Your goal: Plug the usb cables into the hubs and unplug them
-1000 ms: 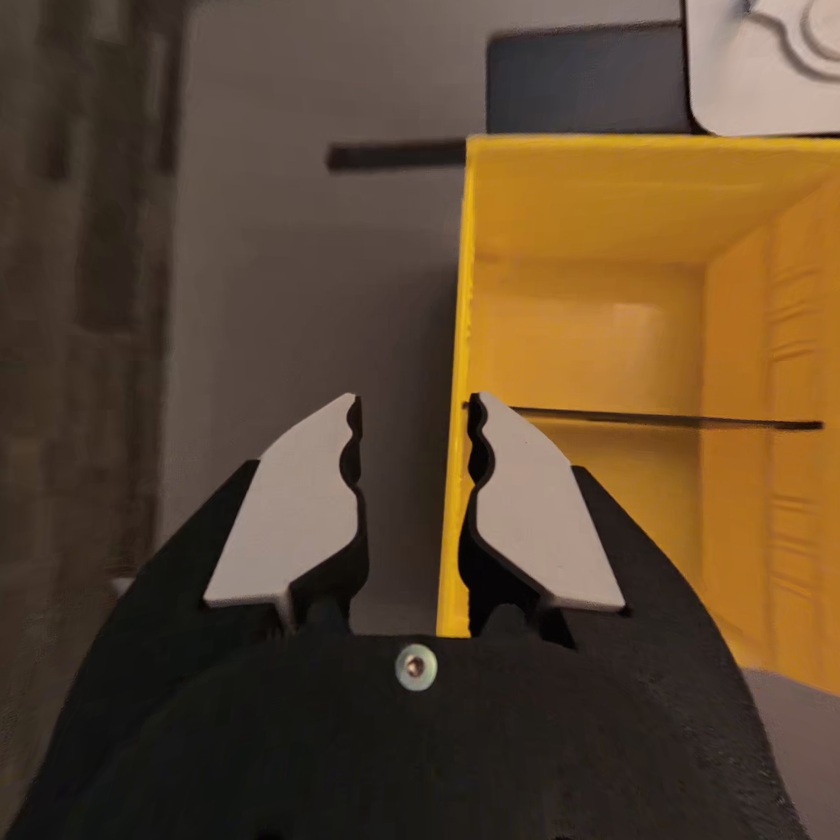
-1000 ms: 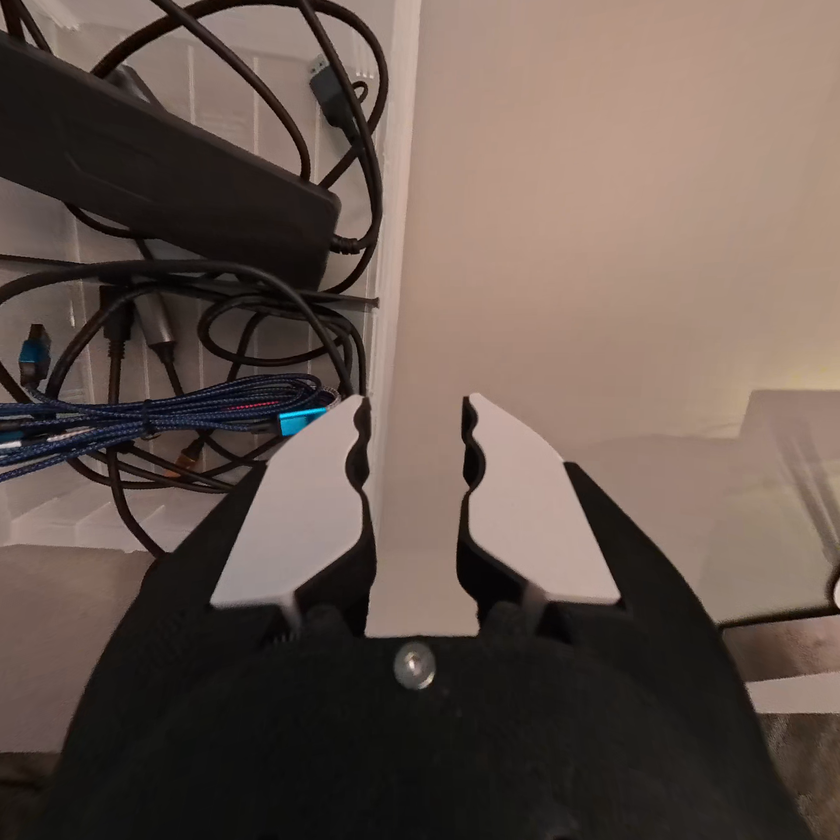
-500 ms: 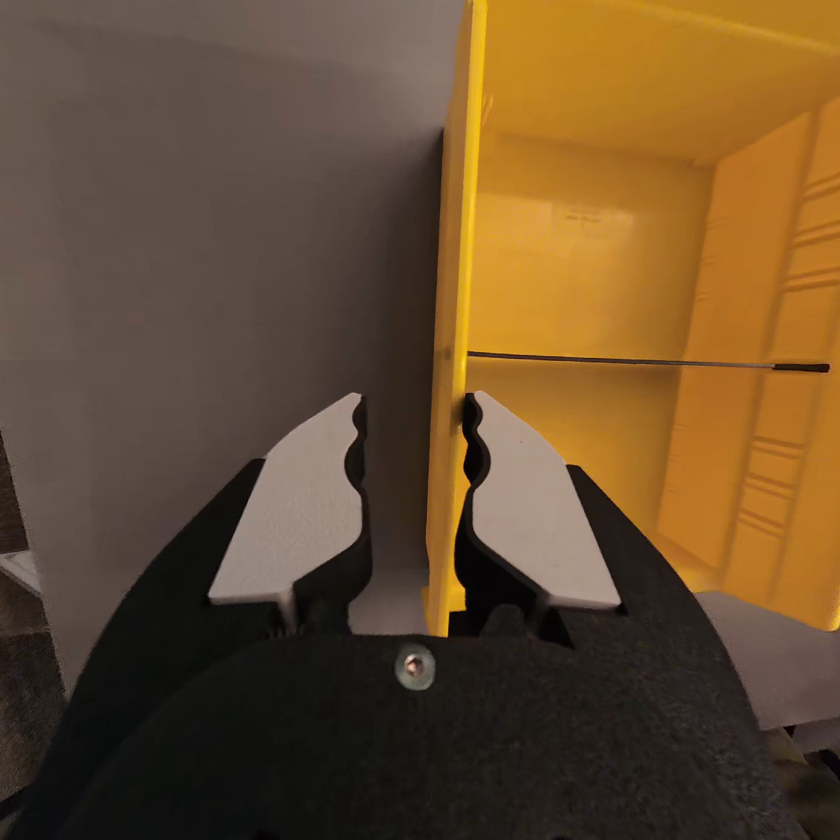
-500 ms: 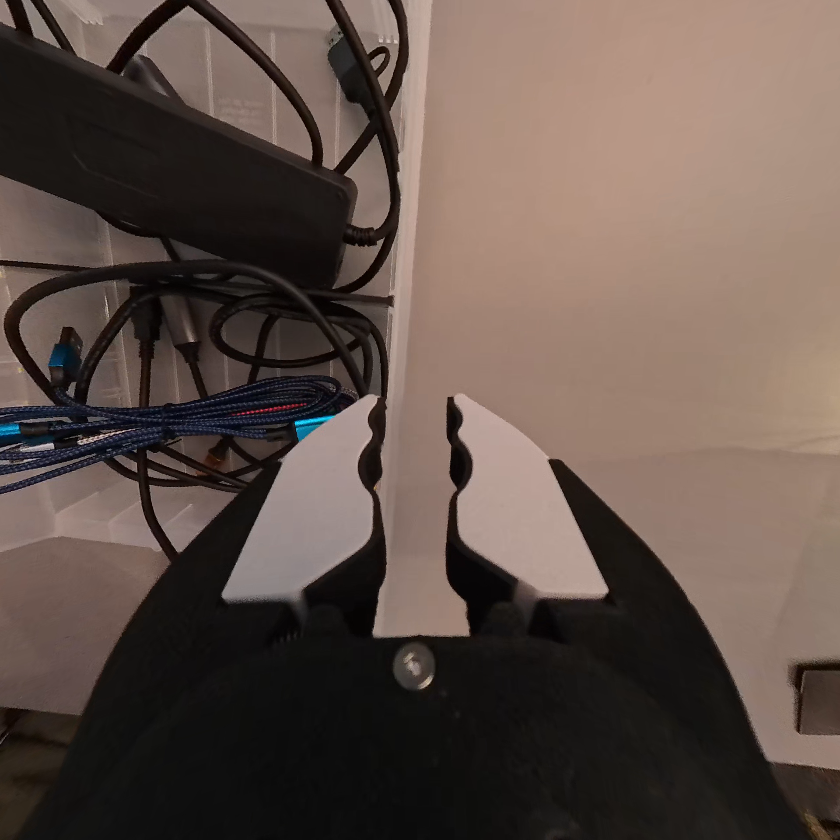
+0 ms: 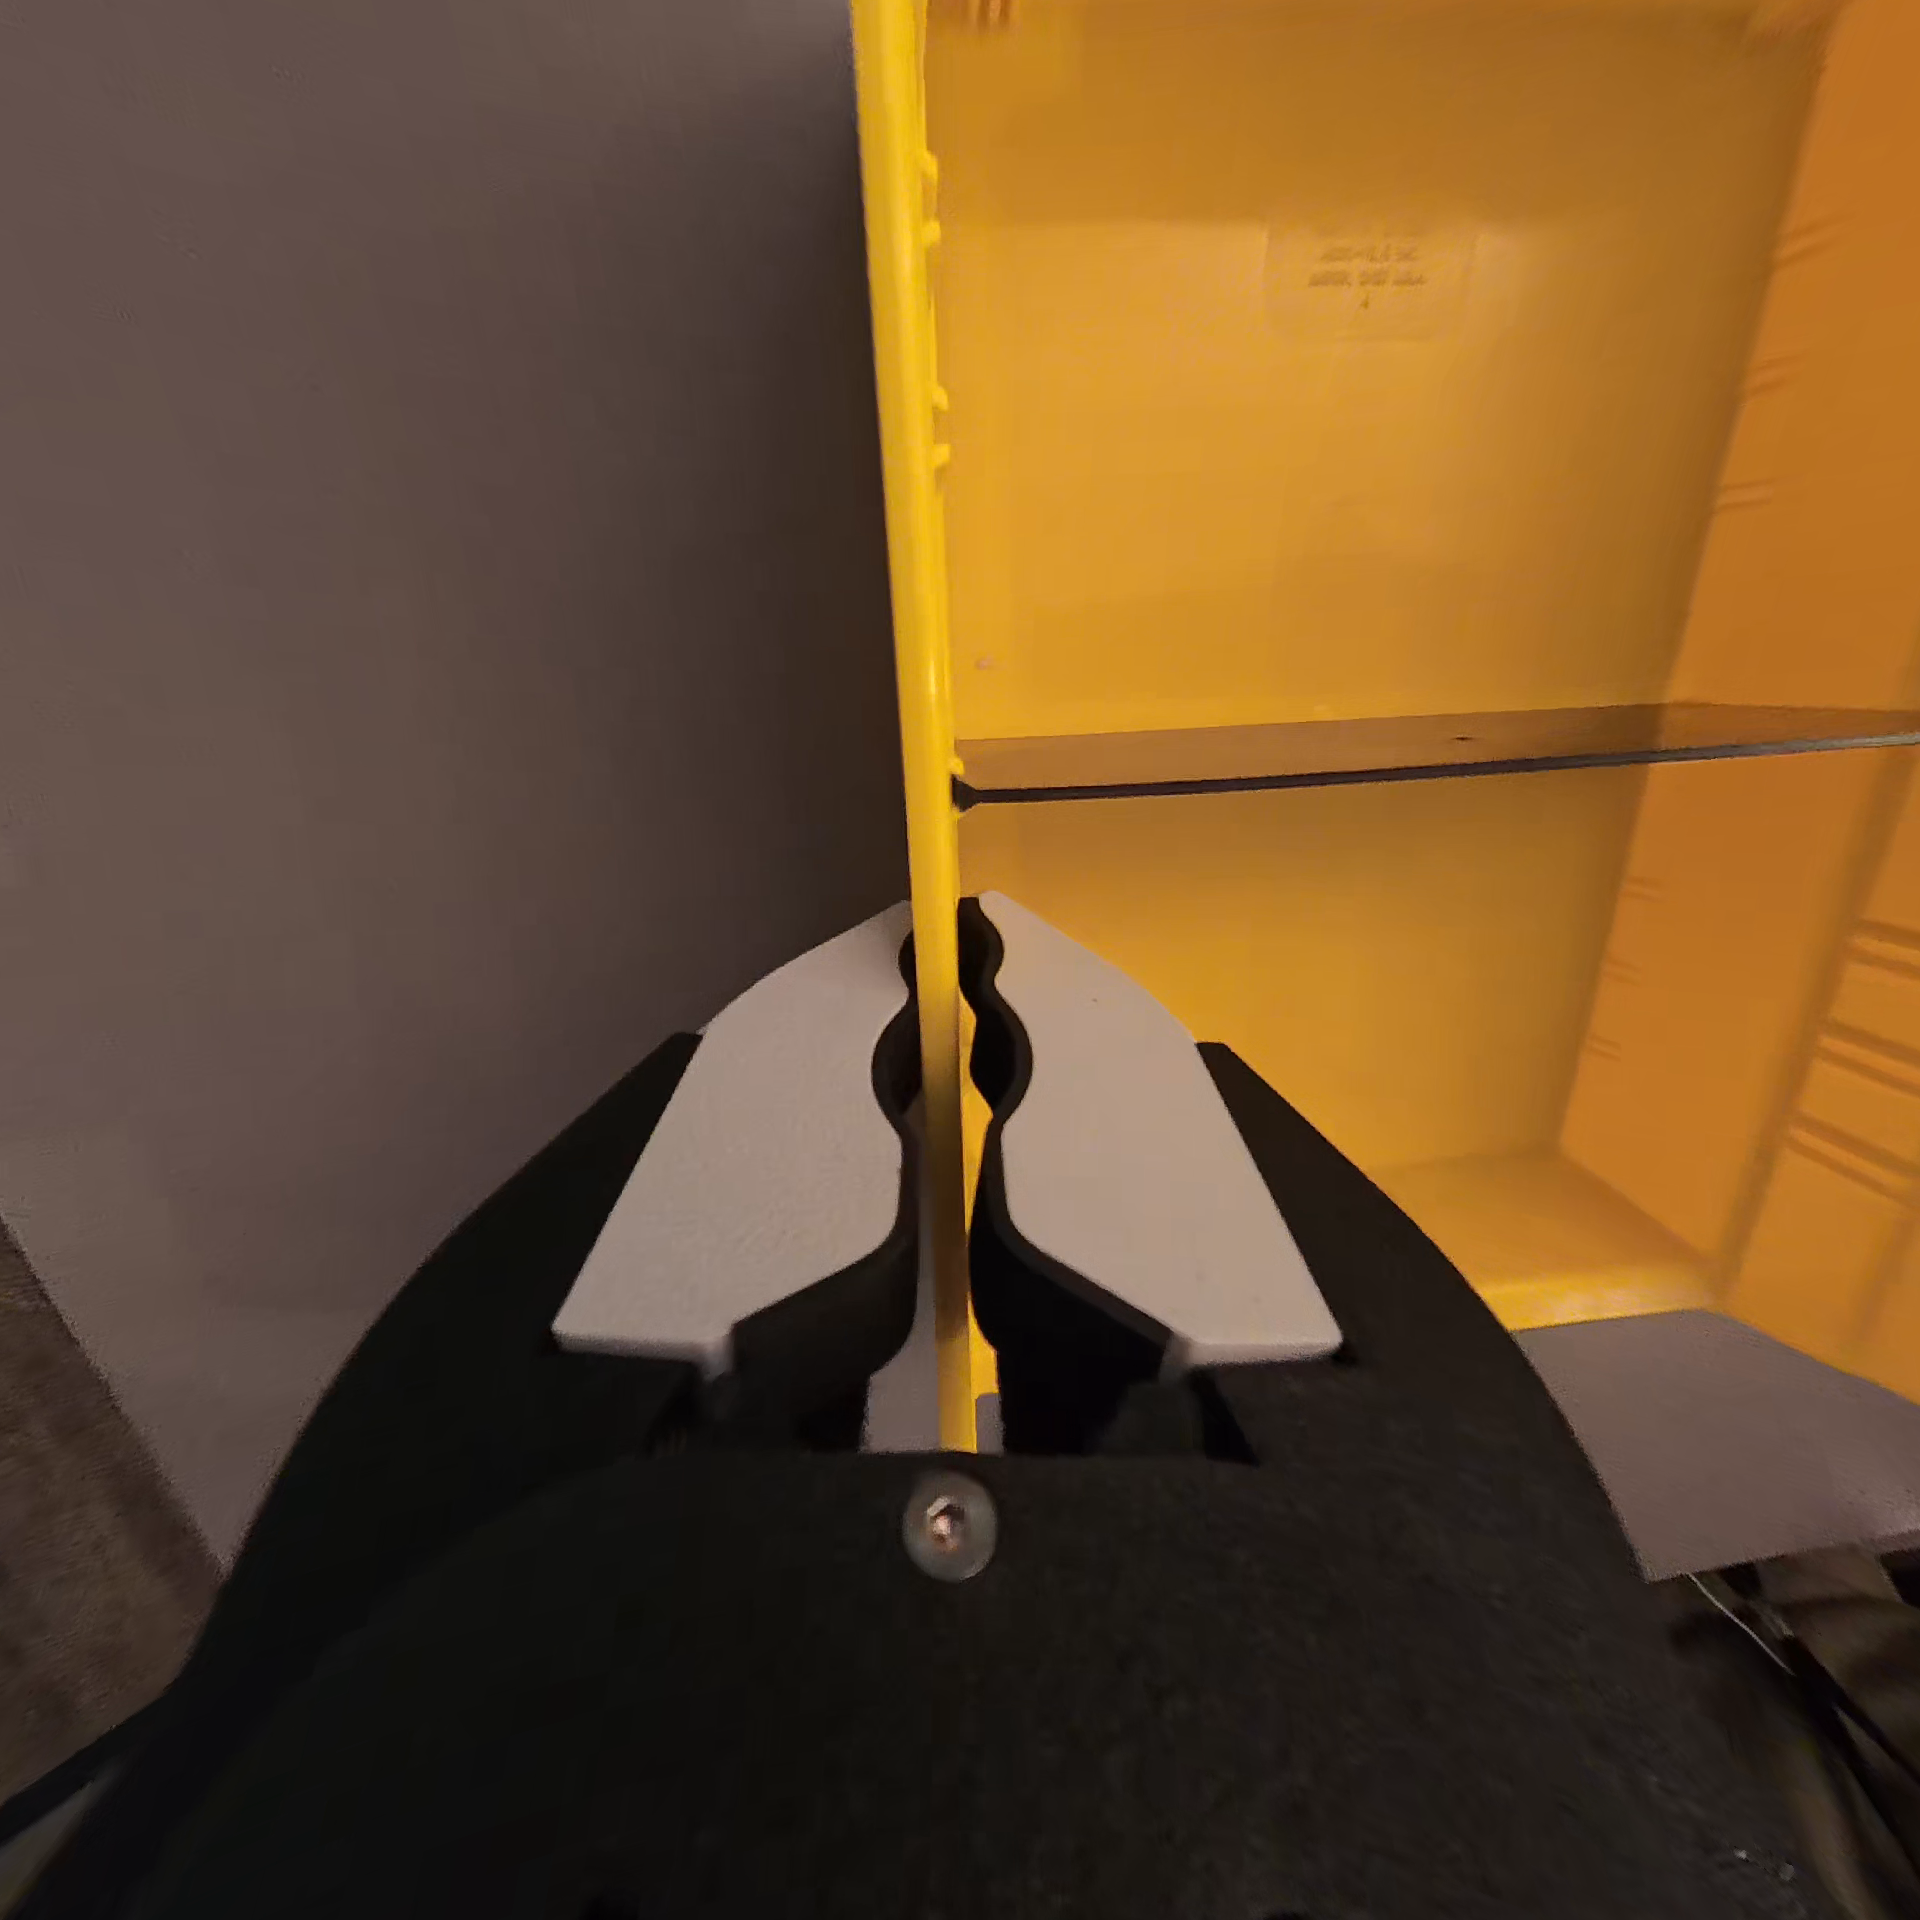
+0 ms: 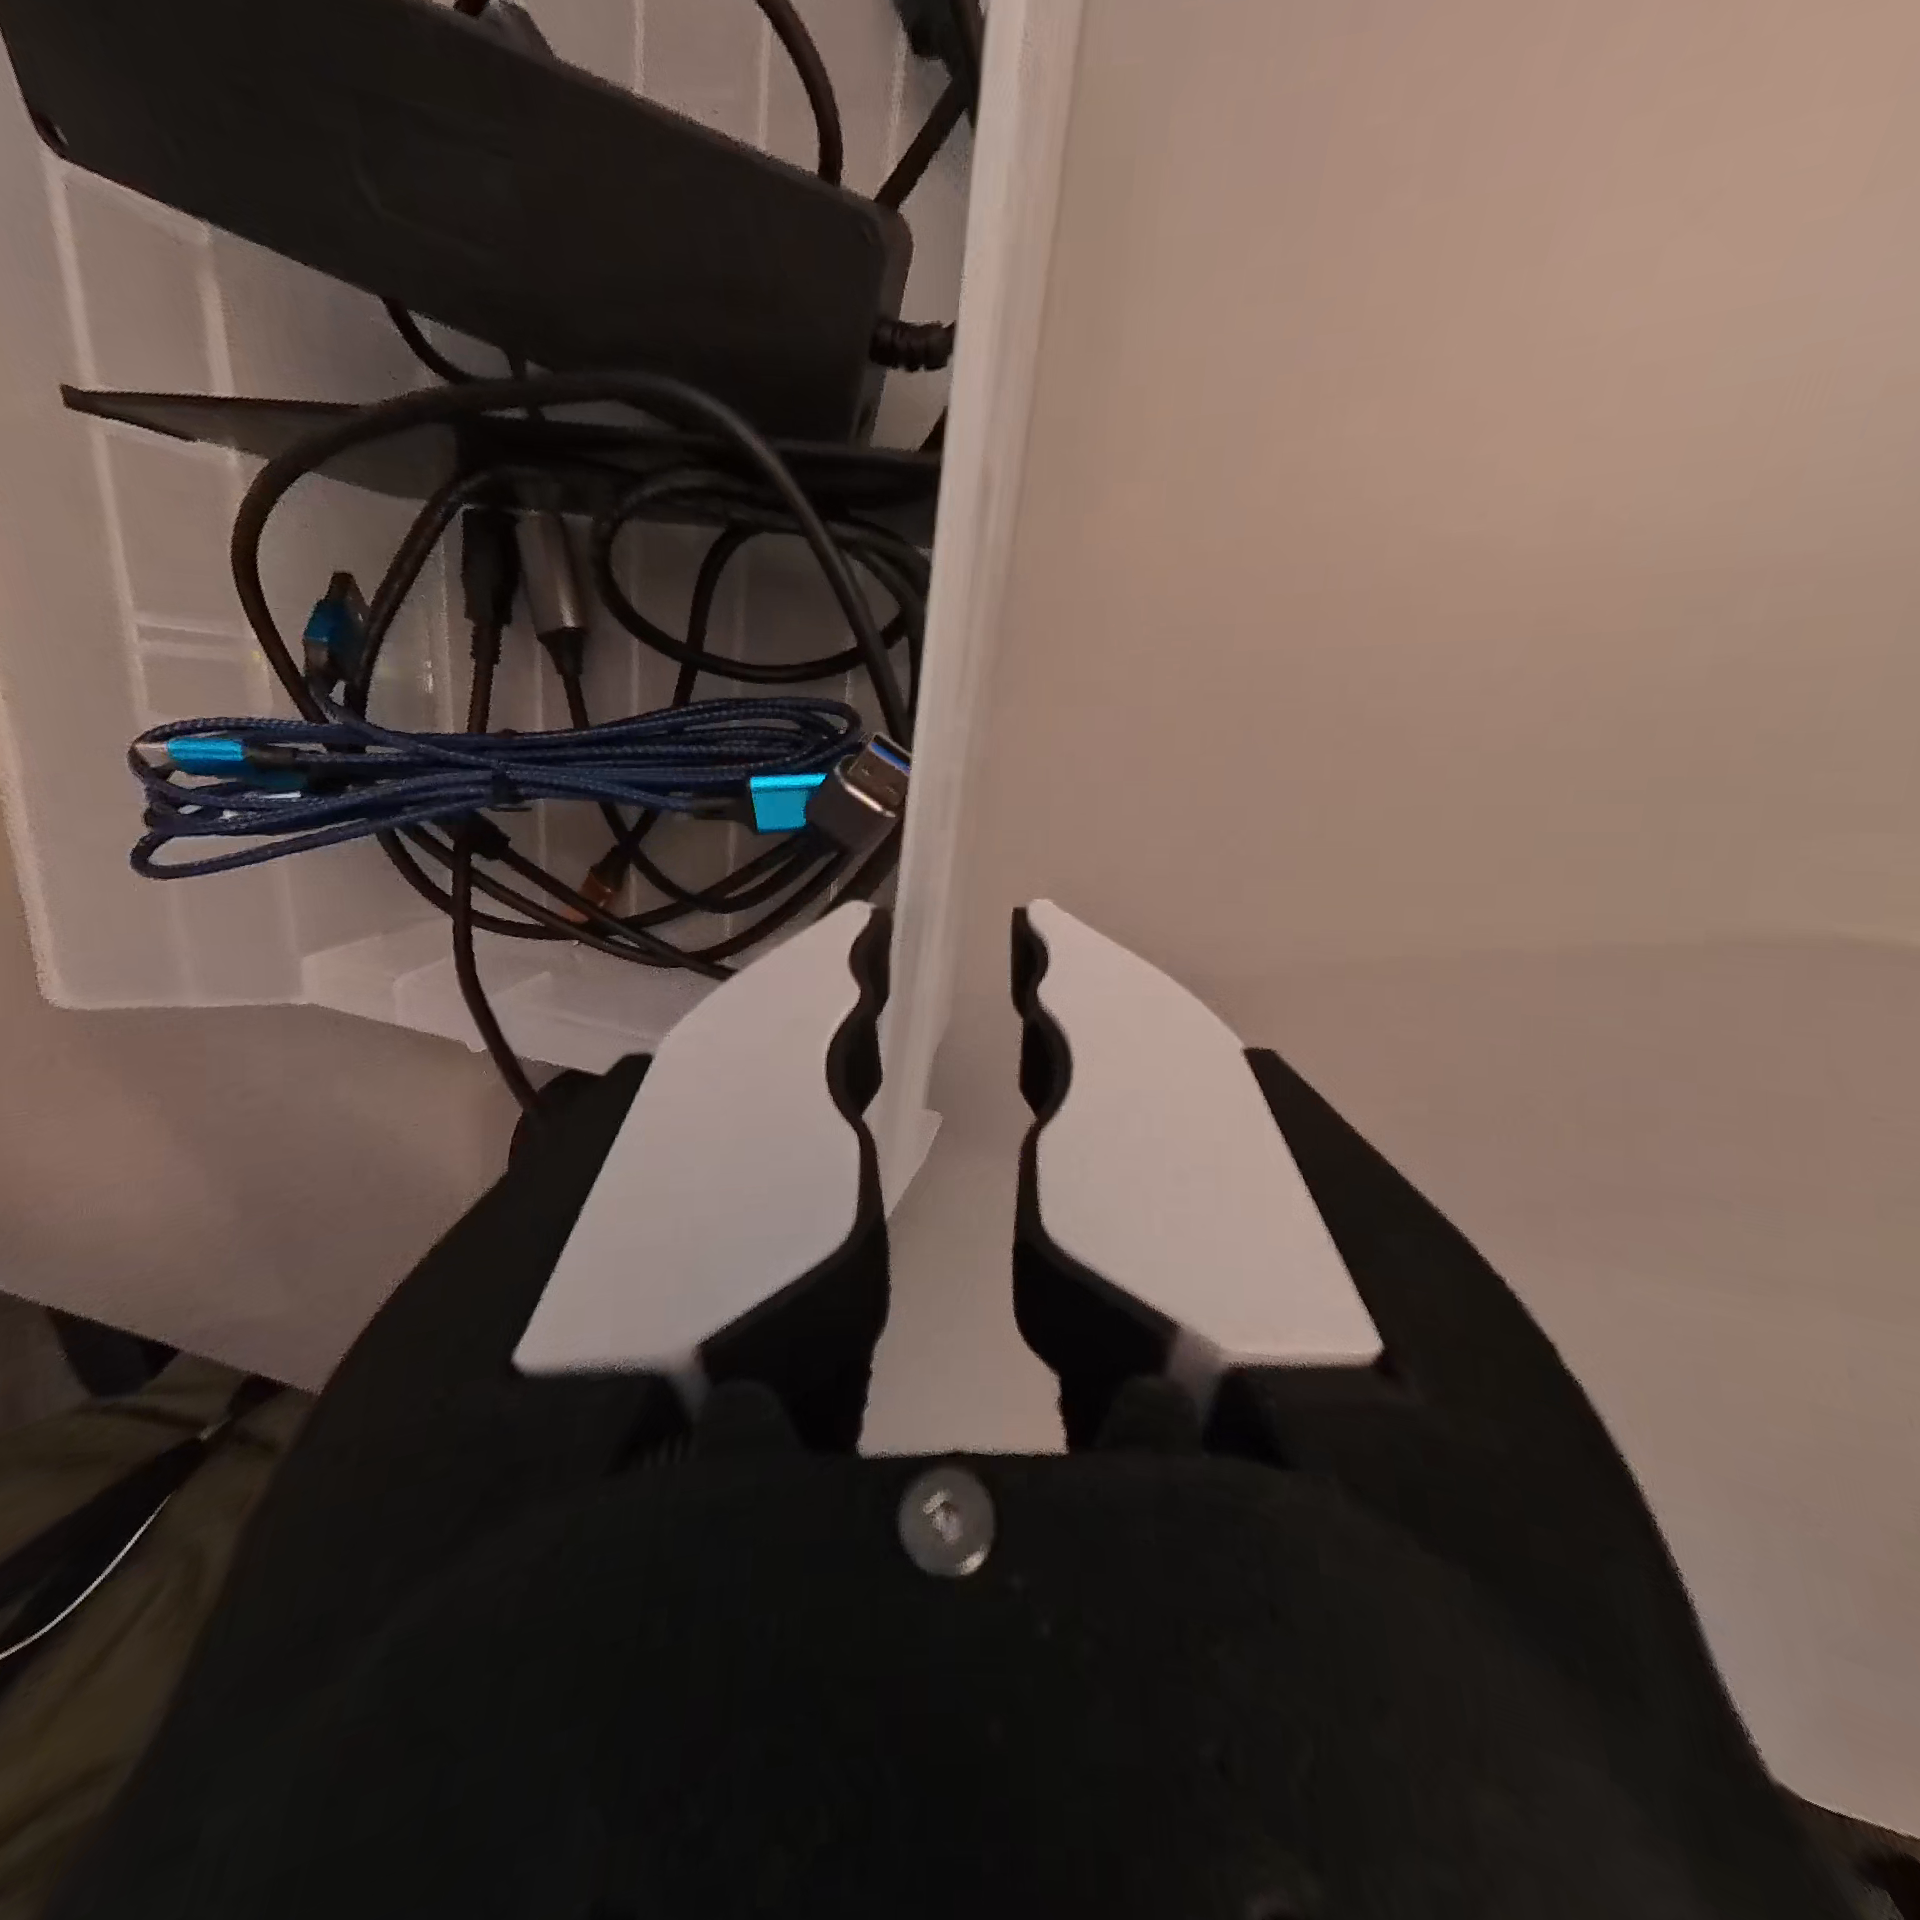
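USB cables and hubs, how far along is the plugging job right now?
Nothing looks plugged in yet. The black hub and the bundled blue cable lie untouched in the clear bin. In hand: the left gripper is shut on the yellow bin wall, and the right gripper straddles the clear bin's wall, open. All plugging and unplugging remains.

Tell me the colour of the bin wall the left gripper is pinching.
Yellow bin wall, clearest in the left wrist view.

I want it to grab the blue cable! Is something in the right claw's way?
Yes. The white bin's side wall stands between the open right claw's fingers. The blue cable lies inside the bin, left of that wall, tangled with black cables.
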The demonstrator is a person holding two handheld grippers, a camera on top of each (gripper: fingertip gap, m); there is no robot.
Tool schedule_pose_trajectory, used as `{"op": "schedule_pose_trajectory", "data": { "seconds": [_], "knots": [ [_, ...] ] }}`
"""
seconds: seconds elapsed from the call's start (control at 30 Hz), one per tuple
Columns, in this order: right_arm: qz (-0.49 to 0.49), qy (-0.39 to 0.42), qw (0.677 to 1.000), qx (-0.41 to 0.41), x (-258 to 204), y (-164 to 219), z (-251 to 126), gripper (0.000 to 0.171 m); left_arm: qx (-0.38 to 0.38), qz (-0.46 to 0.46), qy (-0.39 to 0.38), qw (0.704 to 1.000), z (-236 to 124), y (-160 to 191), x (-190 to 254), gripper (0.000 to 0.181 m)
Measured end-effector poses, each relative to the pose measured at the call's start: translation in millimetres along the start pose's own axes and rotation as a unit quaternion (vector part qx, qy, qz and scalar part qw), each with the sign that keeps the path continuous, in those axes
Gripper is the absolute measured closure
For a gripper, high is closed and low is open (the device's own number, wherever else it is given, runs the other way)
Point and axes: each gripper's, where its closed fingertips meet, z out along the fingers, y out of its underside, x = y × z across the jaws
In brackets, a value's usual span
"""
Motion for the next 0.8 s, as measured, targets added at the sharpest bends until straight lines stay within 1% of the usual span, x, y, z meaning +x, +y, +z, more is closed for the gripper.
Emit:
{"op": "schedule_pose_trajectory", "data": {
  "seconds": [0.1, 0.23, 0.33, 0.57, 0.67, 0.8],
  "knots": [
    [0.0, -0.01, 1.0, 0.001, -3, -2, 0, 0.154, -0.008, 0.011, 0.003, 1.0, 1, 1, 7, 0.177],
    [-0.014, -0.002, 1.0, -0.01, -4, -3, 5, 0.156, -0.013, 0.025, 0.005, 1.0, 2, 0, 15, 0.177],
    [-0.005, -0.016, 1.0, 0.003, -6, -11, 8, 0.157, -0.019, 0.039, 0.003, 0.999, 3, 0, 22, 0.177],
    [-0.008, -0.015, 0.998, -0.054, -7, -6, 31, 0.159, -0.061, 0.083, -0.001, 0.995, 12, 4, 44, 0.176],
    [-0.017, 0.011, 0.997, -0.072, -4, -7, 36, 0.163, -0.064, 0.094, -0.015, 0.993, 14, 0, 49, 0.175],
    [-0.035, 0.049, 0.994, -0.096, -3, -6, 38, 0.166, -0.07, 0.107, -0.01, 0.992, 16, 0, 61, 0.174]
  ]
}}
